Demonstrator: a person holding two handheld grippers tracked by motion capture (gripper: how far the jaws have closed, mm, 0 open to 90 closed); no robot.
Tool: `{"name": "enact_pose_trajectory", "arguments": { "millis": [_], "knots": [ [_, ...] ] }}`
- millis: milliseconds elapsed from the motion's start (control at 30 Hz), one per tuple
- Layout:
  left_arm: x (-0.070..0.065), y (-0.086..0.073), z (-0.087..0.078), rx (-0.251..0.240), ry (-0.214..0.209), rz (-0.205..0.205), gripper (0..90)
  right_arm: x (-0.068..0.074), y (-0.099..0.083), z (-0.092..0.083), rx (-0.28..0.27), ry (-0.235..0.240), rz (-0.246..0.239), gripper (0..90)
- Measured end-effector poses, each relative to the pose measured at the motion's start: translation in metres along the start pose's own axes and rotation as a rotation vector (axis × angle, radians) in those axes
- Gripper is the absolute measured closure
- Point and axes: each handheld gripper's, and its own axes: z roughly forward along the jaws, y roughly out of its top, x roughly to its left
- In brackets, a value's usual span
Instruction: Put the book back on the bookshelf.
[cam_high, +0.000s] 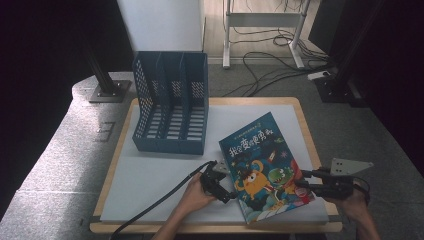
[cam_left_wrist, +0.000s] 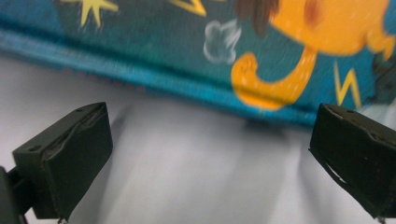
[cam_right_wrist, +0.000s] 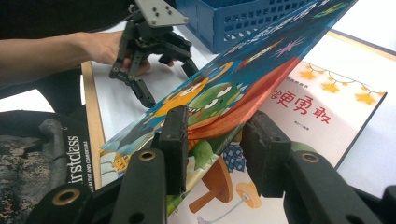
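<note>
A picture book (cam_high: 260, 155) with a teal cover and an orange monster lies on the white mat (cam_high: 150, 175) at the front right. Its front cover (cam_right_wrist: 261, 60) is tilted up off the title page (cam_right_wrist: 327, 107). My right gripper (cam_right_wrist: 217, 135) straddles the cover's free edge, one jaw above and one below, pads apart, at the book's right edge (cam_high: 300, 179). My left gripper (cam_left_wrist: 210, 163) stands open on the mat, facing the book's spine edge (cam_left_wrist: 233, 37) with nothing between its jaws, just left of the book (cam_high: 227, 192). The right gripper view also catches it (cam_right_wrist: 168, 84).
A blue three-slot file organizer (cam_high: 170, 105) stands at the back left of the mat, its corner (cam_right_wrist: 243, 18) behind the raised cover. The table's wooden rim (cam_high: 115, 165) frames the mat. Cables (cam_high: 270, 65) trail on the floor beyond. A dark bag (cam_right_wrist: 42, 140) lies off the table.
</note>
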Motion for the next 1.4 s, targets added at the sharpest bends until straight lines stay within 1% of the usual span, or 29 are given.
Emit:
{"name": "enact_pose_trajectory", "arguments": {
  "millis": [100,167,300,367,433,500,567,667,767,867,933,967,1000,1033,1067,1267,1400],
  "knots": [
    [0.004,0.003,0.001,-0.026,-0.031,-0.015,0.0,0.000,0.002,0.000,0.005,0.002,-0.009,61.3],
    [0.008,0.004,0.001,-0.041,-0.041,-0.030,0.0,0.001,0.003,0.000,0.008,0.006,-0.014,61.2],
    [0.014,0.008,0.004,-0.045,-0.071,-0.061,0.0,0.001,0.004,0.000,0.007,0.011,-0.025,61.3],
    [0.017,0.010,0.005,-0.048,-0.096,-0.081,0.0,0.001,0.003,0.000,0.005,0.012,-0.026,61.3],
    [0.018,0.010,0.005,-0.053,-0.098,-0.082,0.0,0.000,0.002,0.000,0.003,0.015,-0.019,61.3],
    [0.017,0.010,0.005,-0.059,-0.095,-0.076,0.0,-0.001,0.001,-0.001,0.004,0.017,-0.006,61.2],
    [0.017,0.010,0.004,-0.064,-0.093,-0.072,0.0,-0.004,0.000,-0.001,0.014,0.025,0.017,61.1],
    [0.018,0.011,0.004,-0.089,-0.102,-0.080,0.0,-0.007,-0.002,-0.002,0.019,0.040,0.038,61.0],
    [0.019,0.012,0.004,-0.110,-0.118,-0.088,0.0,-0.009,-0.002,-0.003,0.034,0.047,0.057,61.0],
    [0.019,0.013,0.003,-0.119,-0.115,-0.083,0.0,-0.011,-0.002,-0.003,0.059,0.050,0.078,60.8],
    [0.018,0.015,0.002,-0.118,-0.109,-0.076,0.0,-0.012,-0.002,-0.003,0.078,0.041,0.096,60.3],
    [0.018,0.016,0.002,-0.123,-0.104,-0.074,0.0,-0.012,-0.003,-0.003,0.094,0.036,0.104,57.8],
    [0.018,0.016,0.001,-0.127,-0.100,-0.075,0.0,-0.012,-0.004,-0.002,0.117,0.020,0.095,55.8],
    [0.019,0.017,0.000,-0.130,-0.098,-0.079,0.0,-0.012,-0.005,-0.001,0.144,0.004,0.101,54.9],
    [0.020,0.017,-0.002,-0.136,-0.102,-0.085,0.0,-0.012,-0.006,0.000,0.158,-0.008,0.113,54.8],
    [0.021,0.021,-0.007,-0.143,-0.114,-0.092,0.0,-0.019,-0.017,0.002,0.176,-0.023,0.184,54.7],
    [0.023,0.023,-0.007,-0.157,-0.126,-0.108,0.0,-0.022,-0.021,0.004,0.196,-0.037,0.222,54.6]
  ]
}}
